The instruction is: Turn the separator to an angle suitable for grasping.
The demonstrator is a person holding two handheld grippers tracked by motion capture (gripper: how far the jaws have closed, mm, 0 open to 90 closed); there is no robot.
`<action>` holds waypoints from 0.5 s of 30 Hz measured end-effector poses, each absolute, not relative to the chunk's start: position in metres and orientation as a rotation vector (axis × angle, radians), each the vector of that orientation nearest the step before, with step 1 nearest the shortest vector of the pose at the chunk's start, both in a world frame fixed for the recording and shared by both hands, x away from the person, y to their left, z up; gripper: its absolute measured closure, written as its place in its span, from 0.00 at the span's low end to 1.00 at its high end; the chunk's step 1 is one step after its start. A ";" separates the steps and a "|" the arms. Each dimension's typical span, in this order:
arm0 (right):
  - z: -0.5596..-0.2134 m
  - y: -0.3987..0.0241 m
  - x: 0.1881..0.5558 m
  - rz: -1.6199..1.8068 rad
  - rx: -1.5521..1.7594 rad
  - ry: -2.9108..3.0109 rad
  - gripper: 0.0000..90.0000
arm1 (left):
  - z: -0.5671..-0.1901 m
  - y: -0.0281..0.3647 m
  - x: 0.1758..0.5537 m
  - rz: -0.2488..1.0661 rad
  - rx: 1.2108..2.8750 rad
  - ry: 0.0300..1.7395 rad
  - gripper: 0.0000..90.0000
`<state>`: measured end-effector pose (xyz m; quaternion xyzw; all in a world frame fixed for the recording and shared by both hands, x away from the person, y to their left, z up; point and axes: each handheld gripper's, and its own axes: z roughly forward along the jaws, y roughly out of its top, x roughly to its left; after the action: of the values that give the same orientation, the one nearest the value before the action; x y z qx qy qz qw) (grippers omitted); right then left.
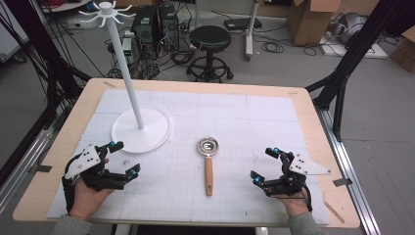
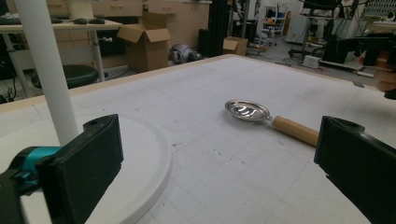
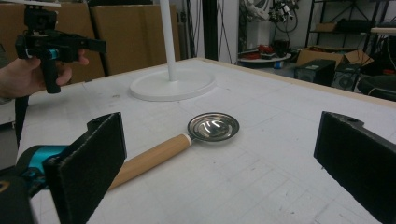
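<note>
The spoon (image 1: 208, 161) lies flat on the white mat (image 1: 254, 122) between my two grippers, bowl away from me, wooden handle toward me. The left gripper view shows its bowl (image 2: 247, 110) facing up (the handle runs behind one jaw). My left gripper (image 1: 121, 159) and right gripper (image 1: 264, 165) both stand wide open, holding nothing, well apart from the spoon. A white stand (image 1: 141, 129) rests near the left gripper; beyond the table (image 1: 313, 122), a stool (image 1: 210, 39) and boxes (image 1: 313, 17).

spoon (image 1: 208, 156): glossy metal bowl, smooth wooden handle | stand (image 1: 141, 130): matt white
</note>
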<state>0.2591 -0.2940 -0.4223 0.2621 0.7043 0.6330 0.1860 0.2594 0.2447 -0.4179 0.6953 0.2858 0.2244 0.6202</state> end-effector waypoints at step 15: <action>-0.419 -0.289 0.251 1.836 0.664 2.085 0.48 | -0.418 0.245 0.264 0.528 1.576 0.680 0.02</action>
<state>0.2507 -0.2889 -0.4188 0.2300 0.7225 0.6363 0.1424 0.2645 0.2449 -0.4184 0.6863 0.2961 0.2301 0.6232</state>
